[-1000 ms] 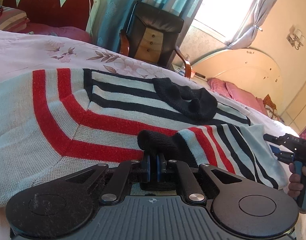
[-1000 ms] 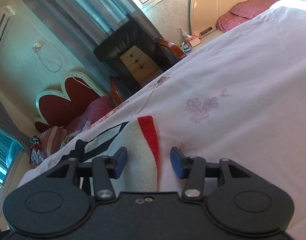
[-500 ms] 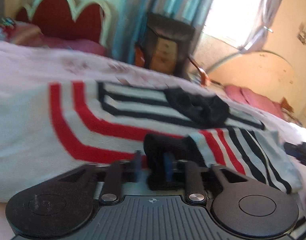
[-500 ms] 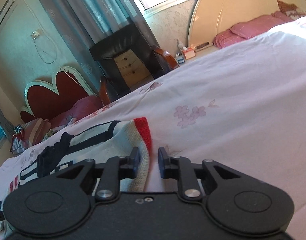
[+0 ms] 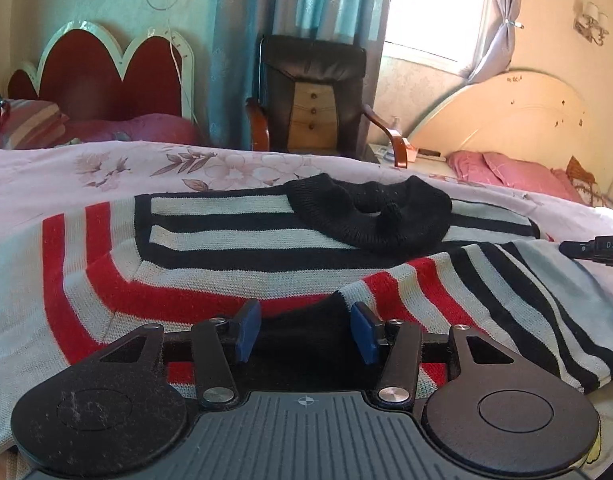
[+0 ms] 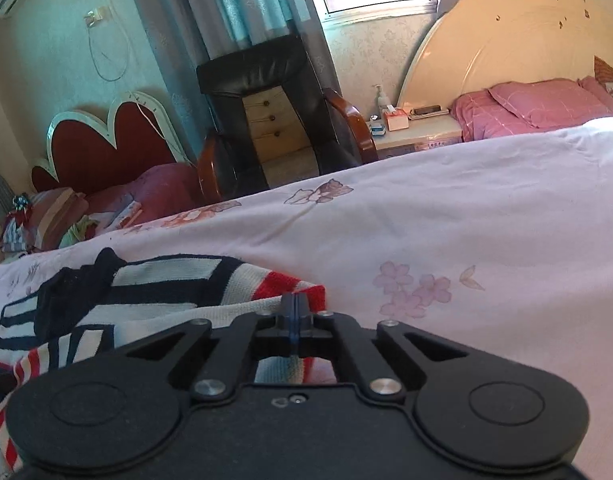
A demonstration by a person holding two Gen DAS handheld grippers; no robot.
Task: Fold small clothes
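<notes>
Change: since the earlier frames the left claw [image 5: 305, 336] has let go of the black knitted cuff [image 5: 306, 326] it was pinching, its jaws have just been opening, and the cuff now lies loose between the blue pads [image 5: 248, 330]; the right claw [image 6: 293, 314] has just been closing, from apart to pressed together on the sweater's edge.
Left claw: about half open, pads clear of the cloth on both sides, holding nothing.
Right claw: pads meet, with the cream and red edge of the knit caught between them at the tips.
Sweater: striped knitted sweater in cream, red and black [image 5: 210, 264] lies spread on the pink floral bed sheet [image 6: 446, 232], directly ahead of the left claw; its black collar [image 5: 370, 216] sits further off, towards the far edge.
Folded sleeve: striped sleeve [image 5: 486, 296] is laid across the body, running right of the left claw.
Right side: tip of the other claw shows at the sweater's right edge in the left wrist view.
</notes>
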